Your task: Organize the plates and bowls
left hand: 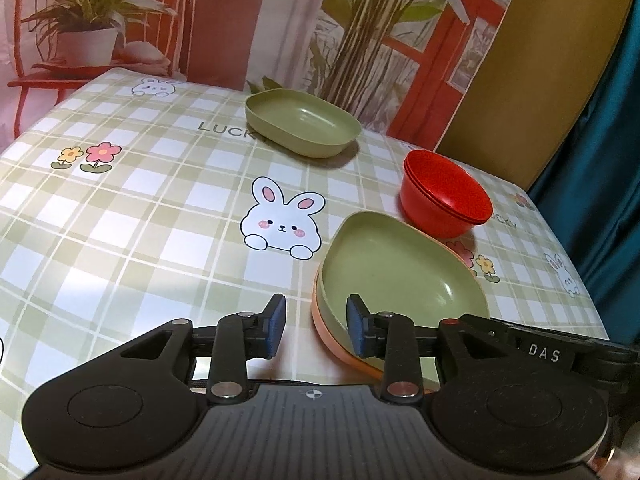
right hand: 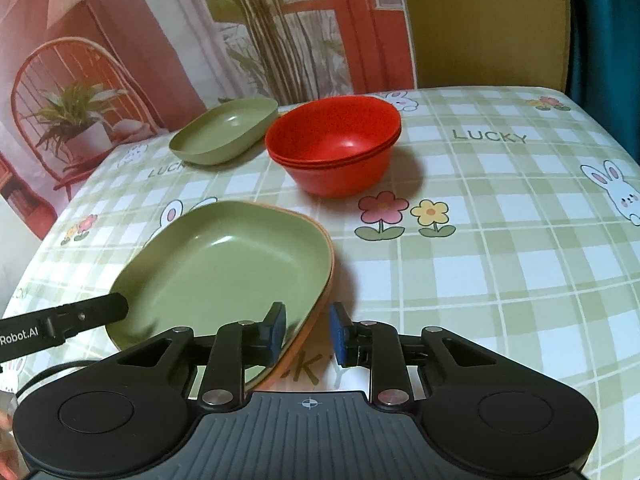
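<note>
A green plate (left hand: pixel 392 264) rests nested in an orange plate (left hand: pixel 340 346) near the table's front; it also shows in the right wrist view (right hand: pixel 228 264). My left gripper (left hand: pixel 316 326) is open, its jaws astride the stack's left rim. My right gripper (right hand: pixel 308 334) is open, its jaws astride the stack's right rim. A second green plate (left hand: pixel 304 122) lies alone at the back (right hand: pixel 224 130). Stacked red bowls (left hand: pixel 446 194) stand to the right of the plates (right hand: pixel 336 146).
The table has a green checked cloth (left hand: pixel 140 220) with rabbits and flowers. A printed backdrop (left hand: pixel 240 20) hangs behind the far edge. A teal curtain (left hand: pixel 608 180) hangs at the right. The table's right edge (left hand: pixel 576 264) is close to the bowls.
</note>
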### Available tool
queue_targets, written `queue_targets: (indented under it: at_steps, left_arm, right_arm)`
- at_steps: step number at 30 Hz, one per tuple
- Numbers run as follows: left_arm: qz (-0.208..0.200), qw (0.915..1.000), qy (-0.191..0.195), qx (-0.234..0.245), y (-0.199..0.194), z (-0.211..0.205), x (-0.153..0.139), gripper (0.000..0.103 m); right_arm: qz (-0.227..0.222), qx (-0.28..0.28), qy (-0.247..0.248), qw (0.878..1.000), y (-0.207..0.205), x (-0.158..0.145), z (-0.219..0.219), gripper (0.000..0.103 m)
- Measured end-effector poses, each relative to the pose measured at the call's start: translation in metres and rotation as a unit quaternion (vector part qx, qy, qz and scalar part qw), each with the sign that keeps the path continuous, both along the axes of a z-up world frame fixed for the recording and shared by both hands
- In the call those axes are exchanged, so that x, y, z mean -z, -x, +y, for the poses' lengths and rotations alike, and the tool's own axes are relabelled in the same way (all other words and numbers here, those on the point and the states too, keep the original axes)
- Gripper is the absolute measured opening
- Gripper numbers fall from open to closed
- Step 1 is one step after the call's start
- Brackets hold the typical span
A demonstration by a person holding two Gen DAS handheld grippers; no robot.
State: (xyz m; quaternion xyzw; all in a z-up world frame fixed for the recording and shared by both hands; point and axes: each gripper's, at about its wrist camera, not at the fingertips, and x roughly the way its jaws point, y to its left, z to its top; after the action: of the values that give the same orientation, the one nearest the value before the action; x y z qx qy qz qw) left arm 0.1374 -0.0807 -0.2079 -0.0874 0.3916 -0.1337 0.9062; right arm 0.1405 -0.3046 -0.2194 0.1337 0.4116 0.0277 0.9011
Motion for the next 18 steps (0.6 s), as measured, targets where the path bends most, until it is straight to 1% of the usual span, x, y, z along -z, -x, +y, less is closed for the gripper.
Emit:
queue_targets:
  at_steps: [11,14,16,18]
  left_arm:
    - [-0.001,1.0000,-0.005,0.003,0.001,0.000,0.003,0.040]
    - [0.015,0.9997,-0.018,0.005,-0.002,-0.002,0.008,0.040]
    - [0.018,0.9998,-0.009,0.001,-0.002,0.001,0.012,0.040]
    - [0.018,0.9998,-0.010,0.003,-0.003,0.001,0.010,0.040]
  right_arm:
    - [0.000,-0.015,0.015,1.000,0.000,0.004,0.007,0.024]
    - [0.005,-0.016,0.017,1.000,0.000,0.007,0.008,0.024]
    - [0.004,-0.017,0.017,1.000,0.000,0.007,0.008,0.024]
    - [0.005,-0.016,0.016,1.000,0.000,0.007,0.008,0.024]
